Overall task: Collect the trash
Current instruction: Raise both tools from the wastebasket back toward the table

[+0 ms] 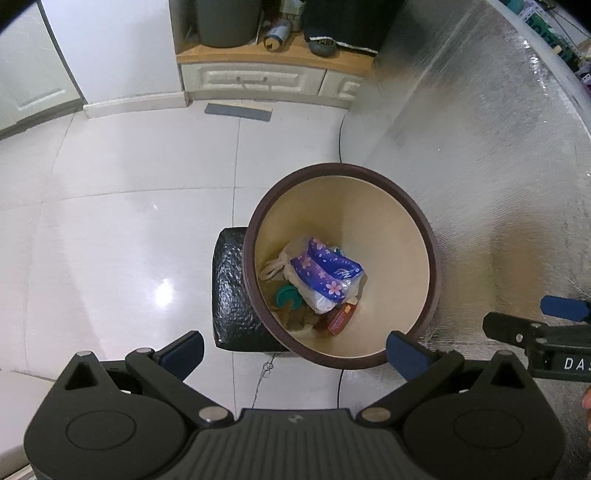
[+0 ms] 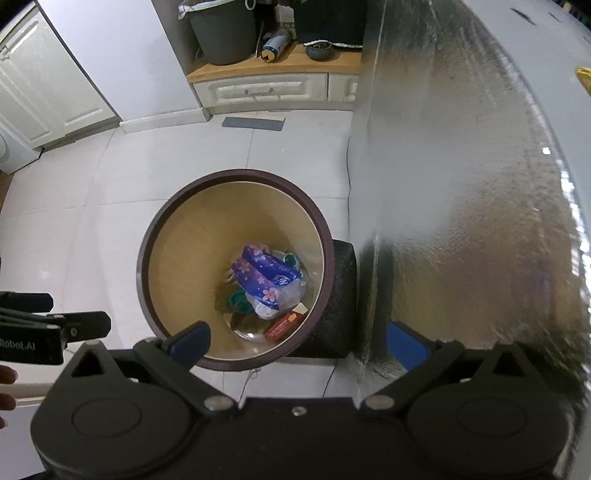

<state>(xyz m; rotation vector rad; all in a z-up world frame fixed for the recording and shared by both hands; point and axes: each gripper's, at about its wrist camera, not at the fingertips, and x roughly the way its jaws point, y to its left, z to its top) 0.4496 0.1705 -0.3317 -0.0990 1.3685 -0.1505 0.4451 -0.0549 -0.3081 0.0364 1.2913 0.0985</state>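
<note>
A round trash bin (image 1: 373, 177) with a dark brown rim and tan inside stands on the white tile floor; it also shows in the right wrist view (image 2: 170, 206). Inside lie a purple flowered wrapper (image 1: 325, 269) (image 2: 266, 275), a white plastic bag (image 1: 288, 258), a teal lid (image 1: 286, 295) (image 2: 236, 297) and a small red box (image 1: 341, 317) (image 2: 284, 326). My left gripper (image 1: 295, 345) is open and empty above the bin's near rim. My right gripper (image 2: 299, 341) is open and empty, also above the near rim. Each gripper shows at the edge of the other's view.
A black textured box (image 1: 232, 291) (image 2: 332, 314) sits against the bin. A tall silver foil-covered panel (image 1: 480, 166) (image 2: 461, 184) stands right of the bin. A low cabinet (image 1: 266, 77) with a grey bucket (image 1: 227, 22) lies at the far wall.
</note>
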